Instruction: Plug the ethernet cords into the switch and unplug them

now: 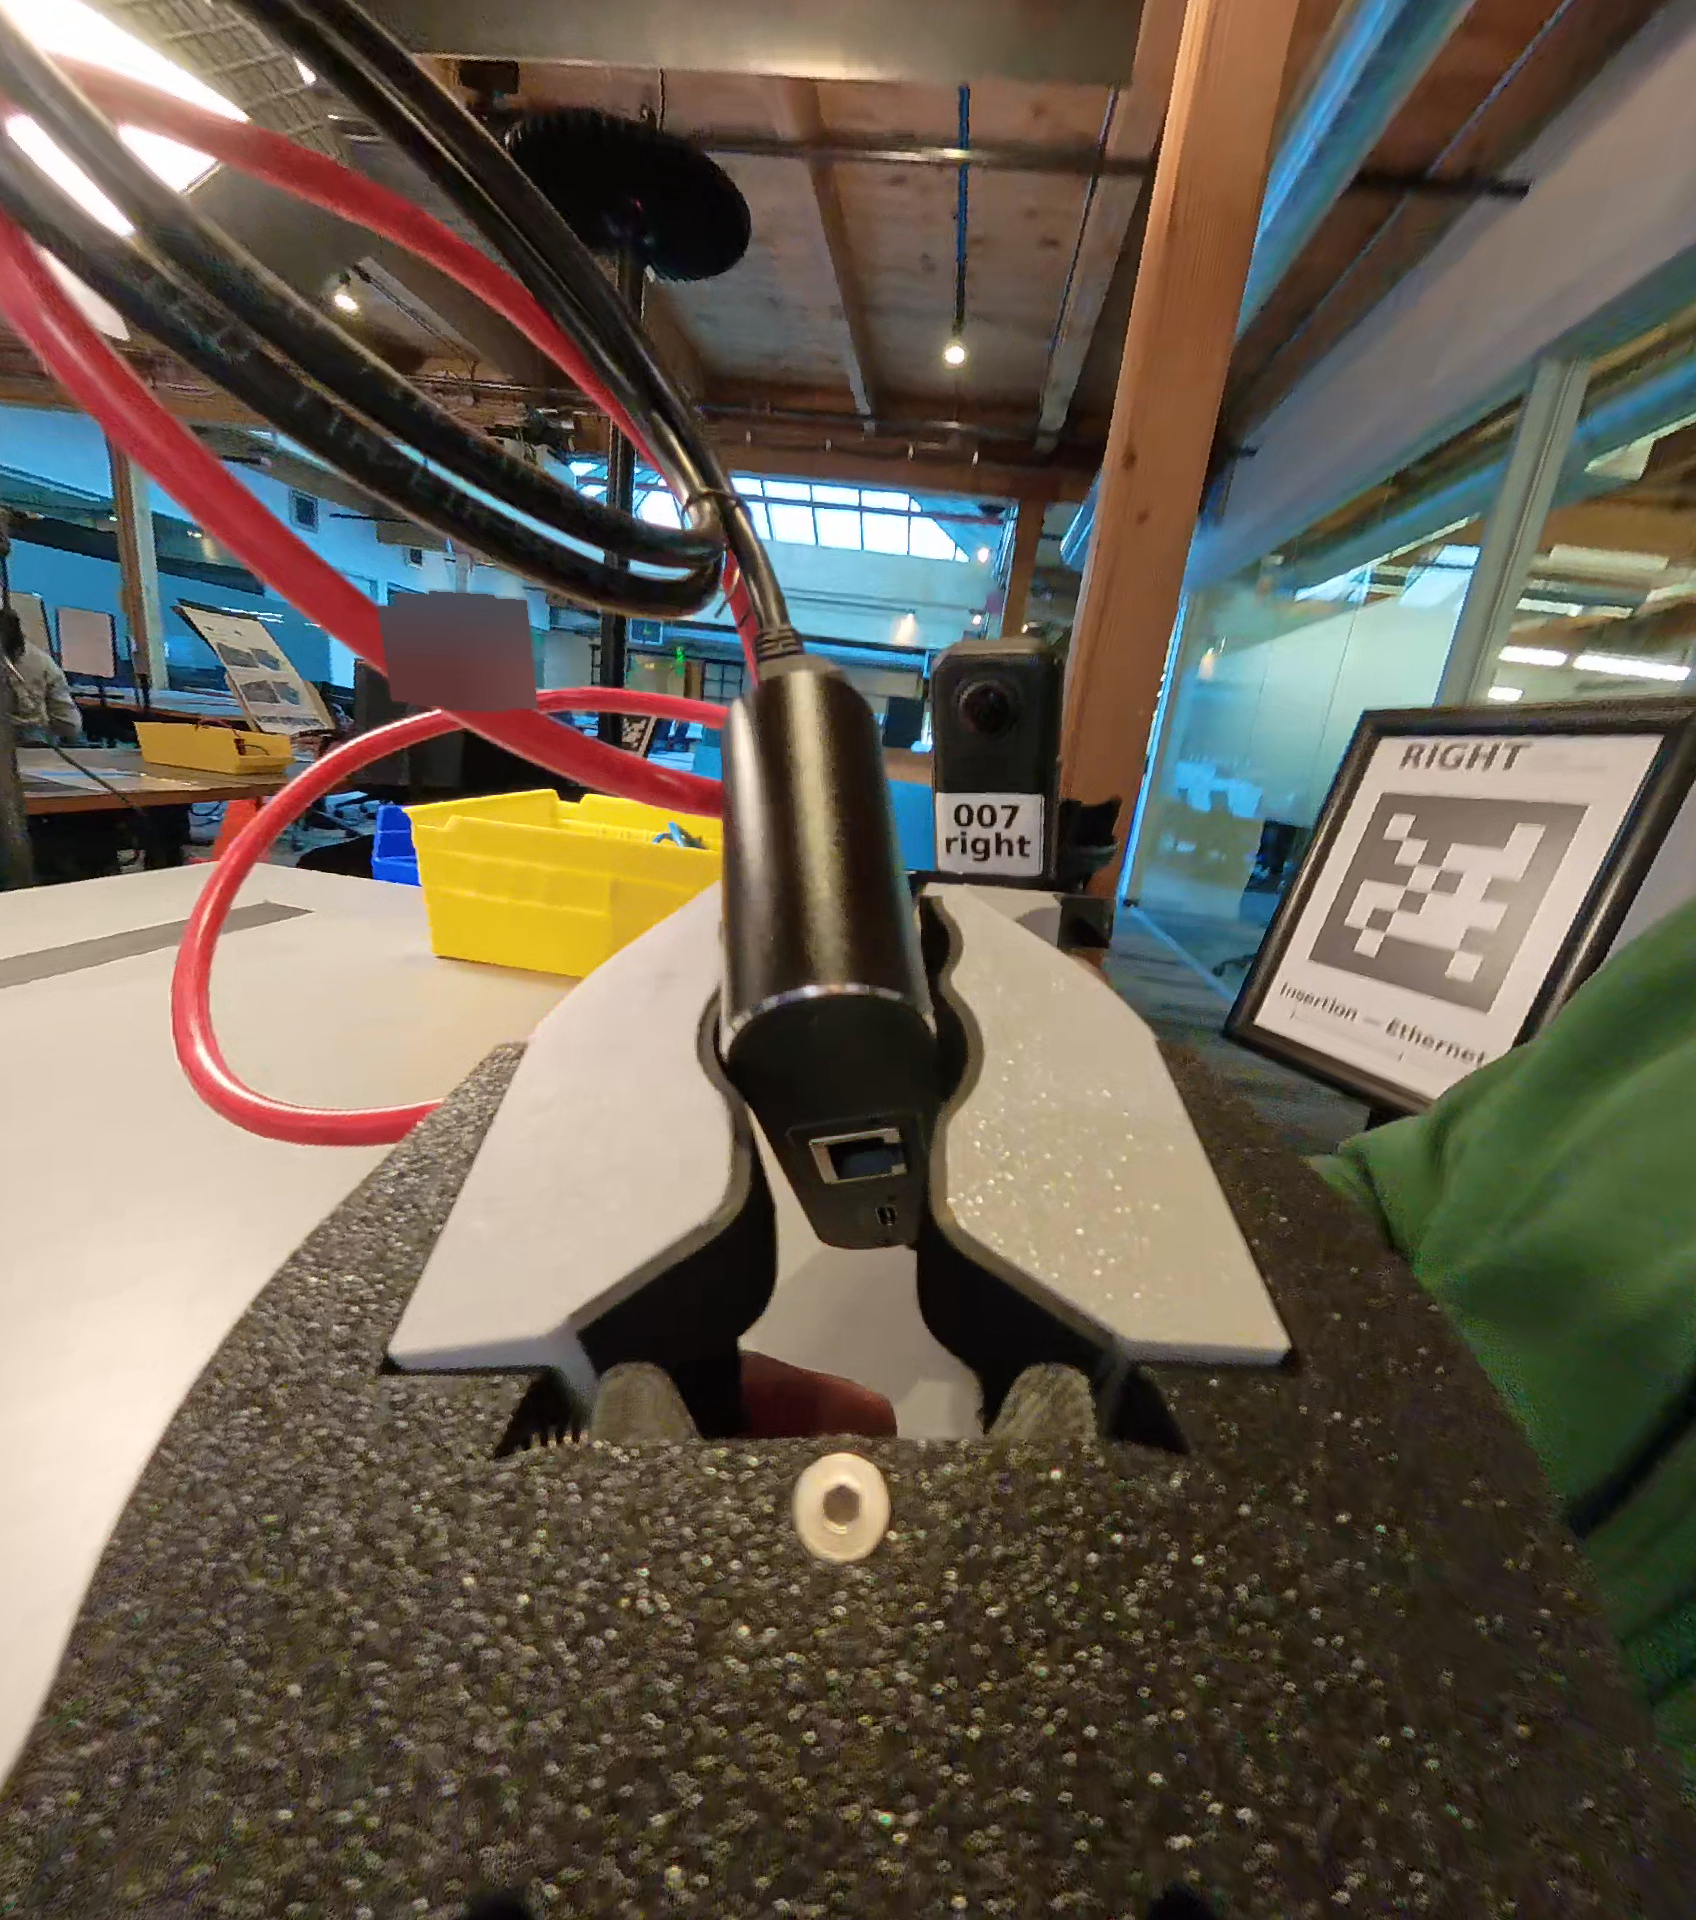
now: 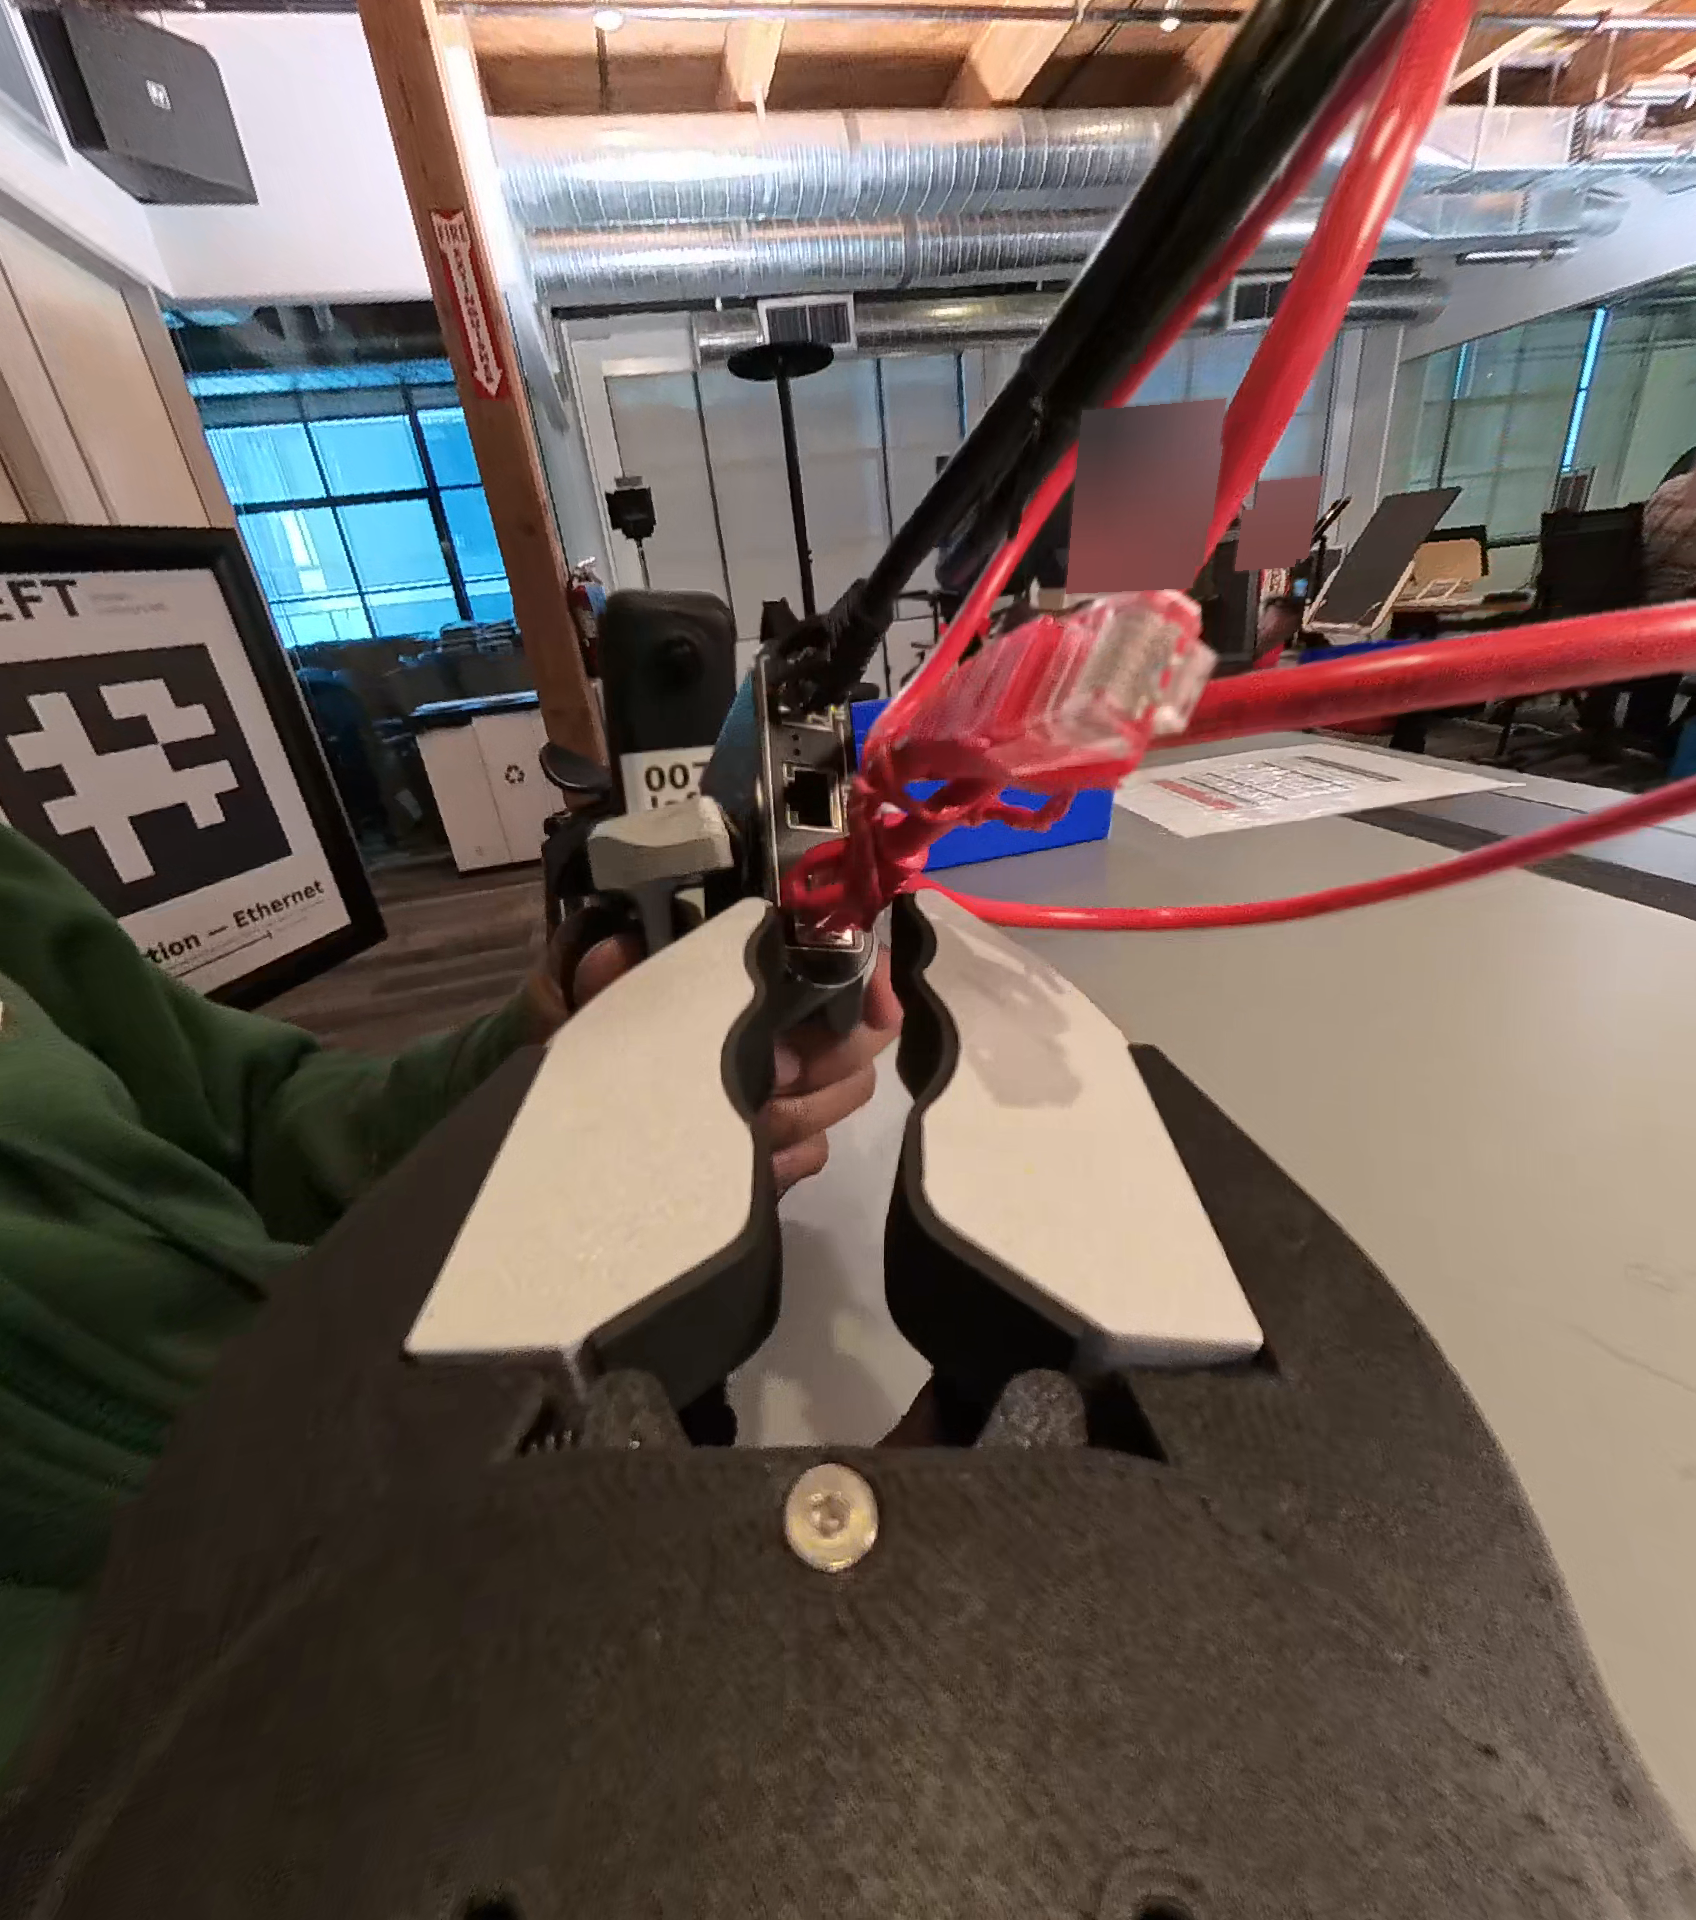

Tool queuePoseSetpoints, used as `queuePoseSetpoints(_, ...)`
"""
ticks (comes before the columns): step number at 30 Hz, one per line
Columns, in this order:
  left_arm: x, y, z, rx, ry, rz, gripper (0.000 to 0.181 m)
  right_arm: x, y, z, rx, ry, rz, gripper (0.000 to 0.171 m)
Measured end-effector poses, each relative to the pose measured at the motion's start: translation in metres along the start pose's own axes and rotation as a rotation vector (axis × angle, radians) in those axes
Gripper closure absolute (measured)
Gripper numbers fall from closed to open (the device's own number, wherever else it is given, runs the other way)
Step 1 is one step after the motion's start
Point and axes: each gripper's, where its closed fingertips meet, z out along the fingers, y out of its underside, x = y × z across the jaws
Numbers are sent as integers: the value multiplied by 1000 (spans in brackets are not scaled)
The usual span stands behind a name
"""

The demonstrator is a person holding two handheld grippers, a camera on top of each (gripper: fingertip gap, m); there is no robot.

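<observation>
Left claw (image 1: 828, 1049) clamps the black switch (image 1: 823, 935), its empty port (image 1: 859, 1151) facing the right claw (image 2: 828, 935), whose narrowly parted fingers pinch nothing; red plug (image 2: 1083, 675) hangs just above-right, unheld.

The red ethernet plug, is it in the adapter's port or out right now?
Out. The red ethernet plug hangs in the air beside the black adapter, whose port shows empty.

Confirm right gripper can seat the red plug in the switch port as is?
Probably not yet: the switch's port is free, but the red plug points away from it; right gripper needs re-aiming.
</observation>
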Motion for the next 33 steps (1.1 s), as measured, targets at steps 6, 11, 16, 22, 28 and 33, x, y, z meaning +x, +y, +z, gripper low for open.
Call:
queuePoseSetpoints(6,6,2,-1,-30,17,66,152,-6,3,1,-21,-41,12,150)
queuePoseSetpoints(11,17,0,0,-15,69,95,152,-18,-1,1,2,-133,62,149)
queuePoseSetpoints(16,18,2,1,-21,84,68,151,-20,-2,1,9,-123,22,151)
queuePoseSetpoints(22,15,8,-2,-88,89,53,152,-21,-1,2,-5,-88,-85,154)
queuePoseSetpoints(28,21,5,-9,-97,165,-3,152,-28,0,4,-13,-98,-174,155)
queuePoseSetpoints(33,23,7,-13,-134,188,14,152,-30,1,5,-13,-109,-168,155)
